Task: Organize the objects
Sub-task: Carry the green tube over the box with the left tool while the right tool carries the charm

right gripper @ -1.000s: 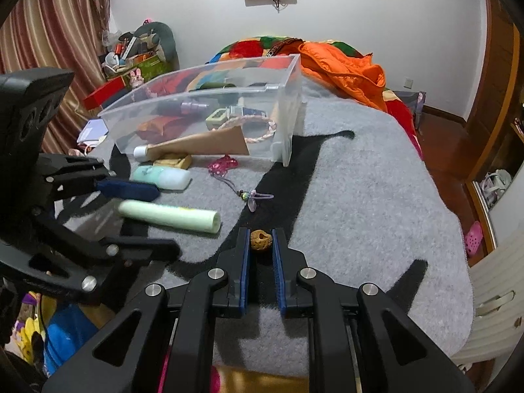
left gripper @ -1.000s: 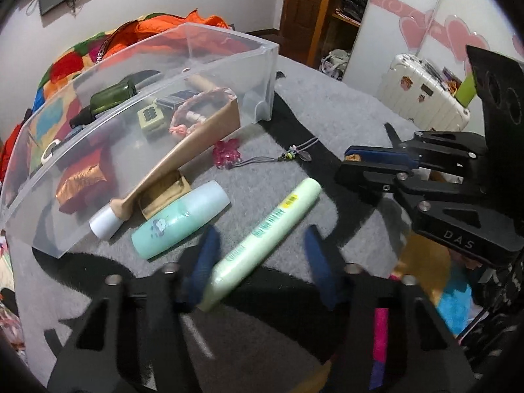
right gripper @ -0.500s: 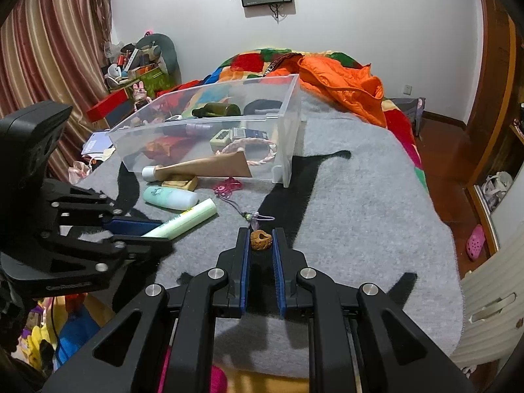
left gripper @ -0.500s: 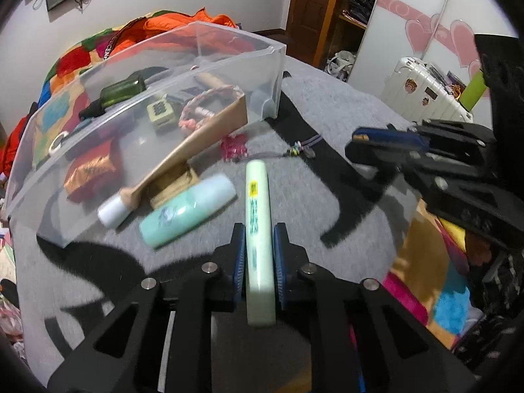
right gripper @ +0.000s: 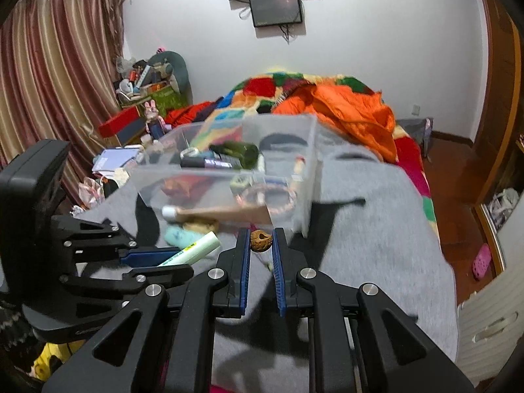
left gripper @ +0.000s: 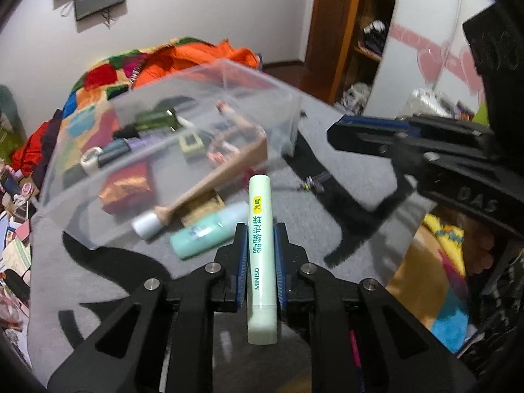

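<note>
My left gripper (left gripper: 260, 229) is shut on a pale green tube (left gripper: 260, 245), which stands lengthwise between the blue pads, lifted off the grey blanket (left gripper: 344, 216). From the right wrist view the same tube (right gripper: 193, 249) pokes out of the left gripper (right gripper: 157, 260). My right gripper (right gripper: 261, 235) is shut on a small brown walnut-like bead (right gripper: 261, 241). Ahead of both stands a clear plastic bin (left gripper: 249, 75) holding several small items. A mint bottle (left gripper: 206, 232), a brown-paper tube (left gripper: 209, 186) and a pink charm cord (left gripper: 311, 185) lie on the blanket beside the bin.
The right gripper (left gripper: 409, 137) reaches in from the right of the left wrist view. A colourful quilt (right gripper: 327, 98) with orange fabric lies behind the bin. Curtains and cluttered shelves (right gripper: 144, 85) stand at left, a wooden wardrobe (left gripper: 344, 32) at right.
The left jaws closed on the green tube and lifted it off the blanket, swinging it lengthwise. The right gripper rose with the bead still held. Both views now look more level at the bin.
</note>
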A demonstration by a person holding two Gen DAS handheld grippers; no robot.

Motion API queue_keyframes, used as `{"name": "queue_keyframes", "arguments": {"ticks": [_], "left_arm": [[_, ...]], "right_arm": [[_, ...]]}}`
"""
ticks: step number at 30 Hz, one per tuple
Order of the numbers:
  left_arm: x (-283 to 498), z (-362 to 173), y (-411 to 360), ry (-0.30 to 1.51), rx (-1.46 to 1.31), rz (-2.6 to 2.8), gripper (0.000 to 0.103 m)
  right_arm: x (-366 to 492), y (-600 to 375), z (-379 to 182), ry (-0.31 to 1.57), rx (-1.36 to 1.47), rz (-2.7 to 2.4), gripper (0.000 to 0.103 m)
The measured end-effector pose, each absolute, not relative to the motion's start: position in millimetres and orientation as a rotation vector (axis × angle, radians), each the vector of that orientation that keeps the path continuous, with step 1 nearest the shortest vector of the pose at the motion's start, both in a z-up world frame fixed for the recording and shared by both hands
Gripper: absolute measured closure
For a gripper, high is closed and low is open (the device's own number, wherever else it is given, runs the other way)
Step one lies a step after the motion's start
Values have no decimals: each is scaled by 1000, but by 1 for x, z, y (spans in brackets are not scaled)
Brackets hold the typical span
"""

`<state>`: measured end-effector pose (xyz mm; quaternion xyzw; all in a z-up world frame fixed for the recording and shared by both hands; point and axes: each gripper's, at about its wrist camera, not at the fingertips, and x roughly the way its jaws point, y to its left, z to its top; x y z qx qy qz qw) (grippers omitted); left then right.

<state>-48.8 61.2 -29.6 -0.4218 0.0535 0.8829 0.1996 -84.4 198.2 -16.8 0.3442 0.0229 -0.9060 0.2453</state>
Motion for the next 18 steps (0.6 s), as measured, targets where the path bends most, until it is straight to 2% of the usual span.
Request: {"name": "queue_keyframes", "arguments": {"ticks": [5, 18], "left_arm": [[-57, -10, 41, 64, -1133, 2546, 88], [-90, 35, 6, 54, -1022, 2682, 88]], "right_arm": [[-95, 185, -3, 71, 878, -2477, 91], [-140, 162, 20, 32, 828, -2505, 91]]}}
